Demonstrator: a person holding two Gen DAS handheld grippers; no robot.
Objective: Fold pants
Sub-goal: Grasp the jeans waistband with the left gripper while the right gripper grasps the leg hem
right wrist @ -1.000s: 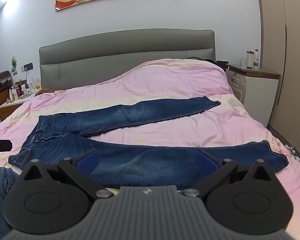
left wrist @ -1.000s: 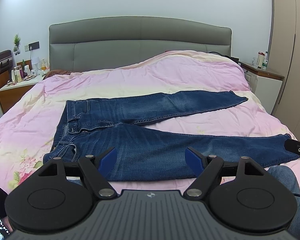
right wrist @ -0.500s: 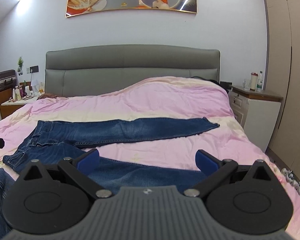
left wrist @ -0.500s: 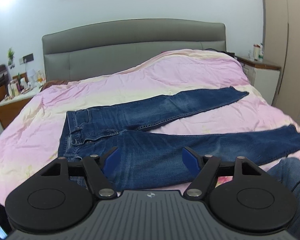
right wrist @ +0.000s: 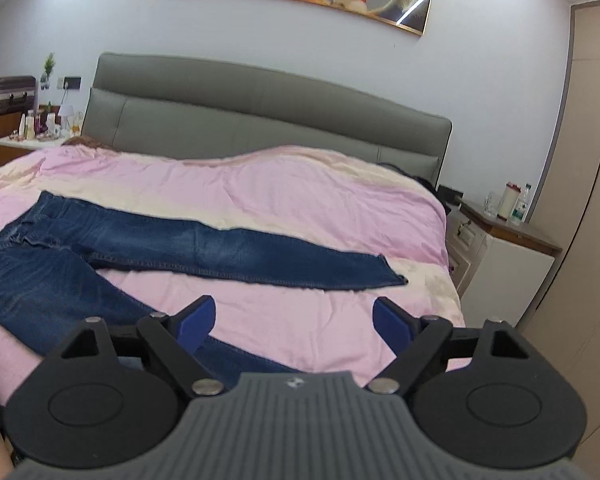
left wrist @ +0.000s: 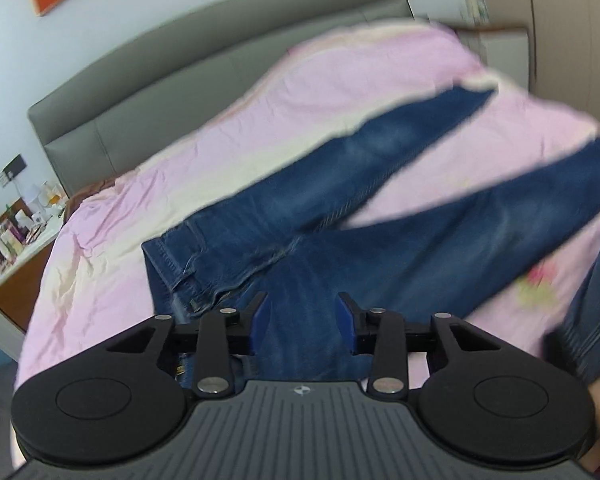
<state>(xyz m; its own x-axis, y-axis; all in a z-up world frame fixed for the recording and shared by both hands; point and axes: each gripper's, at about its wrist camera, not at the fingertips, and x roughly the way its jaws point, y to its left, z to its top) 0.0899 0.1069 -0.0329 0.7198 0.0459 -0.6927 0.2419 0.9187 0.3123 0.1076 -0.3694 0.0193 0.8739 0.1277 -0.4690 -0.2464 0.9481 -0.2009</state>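
Observation:
Dark blue jeans (left wrist: 340, 220) lie flat on the pink bed, waistband to the left, both legs spread apart toward the right. My left gripper (left wrist: 302, 322) is open and empty, just above the hip and upper near leg of the jeans. In the right wrist view the jeans (right wrist: 220, 248) stretch from the left edge to the far leg's hem. My right gripper (right wrist: 294, 322) is open and empty, over the pink cover between the two legs; the near leg runs under its left finger.
The pink duvet (right wrist: 300, 192) covers the bed, with a grey headboard (right wrist: 260, 120) behind. A nightstand with bottles (right wrist: 512, 240) stands at the right, another with clutter (right wrist: 32, 132) at the left. The person's jeans-clad leg (left wrist: 596, 292) is at the bed's near right.
My left gripper has moved in close over the jeans' waist area and tilted, and its jaws have narrowed a little. My right gripper has swung right and tilted toward the leg ends.

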